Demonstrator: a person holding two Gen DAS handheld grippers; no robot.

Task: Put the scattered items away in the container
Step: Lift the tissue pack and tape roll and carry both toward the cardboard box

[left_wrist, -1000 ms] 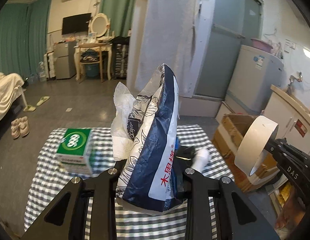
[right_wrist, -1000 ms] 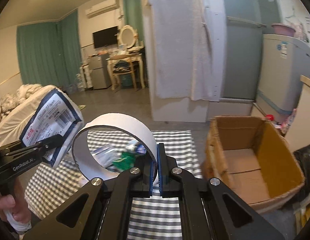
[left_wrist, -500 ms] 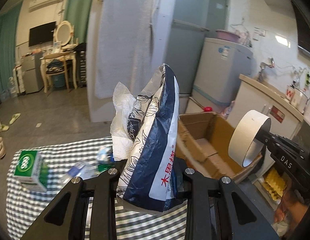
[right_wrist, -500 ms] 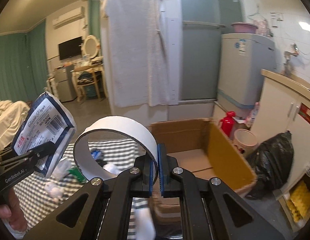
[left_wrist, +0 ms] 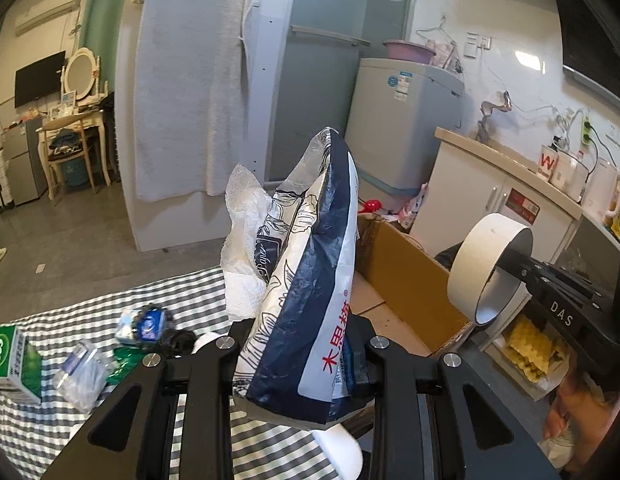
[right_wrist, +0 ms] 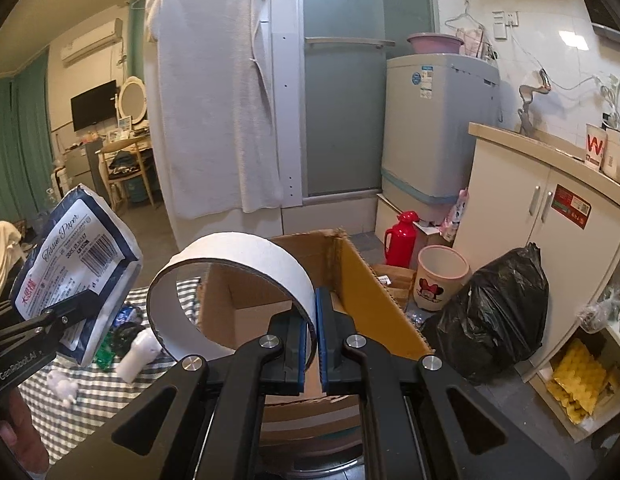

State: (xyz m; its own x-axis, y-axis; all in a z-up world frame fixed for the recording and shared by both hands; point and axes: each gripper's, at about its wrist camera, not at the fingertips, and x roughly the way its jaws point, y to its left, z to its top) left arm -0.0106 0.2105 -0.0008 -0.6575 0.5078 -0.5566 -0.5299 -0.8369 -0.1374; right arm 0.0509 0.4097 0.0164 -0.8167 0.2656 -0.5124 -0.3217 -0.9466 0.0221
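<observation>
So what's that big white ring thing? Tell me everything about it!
It's a wide tape roll, white outside with a dark inner edge, looking like paper or card. It stands on edge, so you see through its hole. The right gripper pinches its wall between blue pads, holding it in the air in front of the open cardboard box. Nothing else touches it.

Left gripper (left_wrist: pixel 299 354) of matte black angular struts, round silver screws at the joints, white "GenRobot.AI" lettering on its side, right gripper (right_wrist: pixel 314 336) of the same black frame, blue pads on its fingers (right_wrist: pixel 322 334), white "DAS" marking
</observation>
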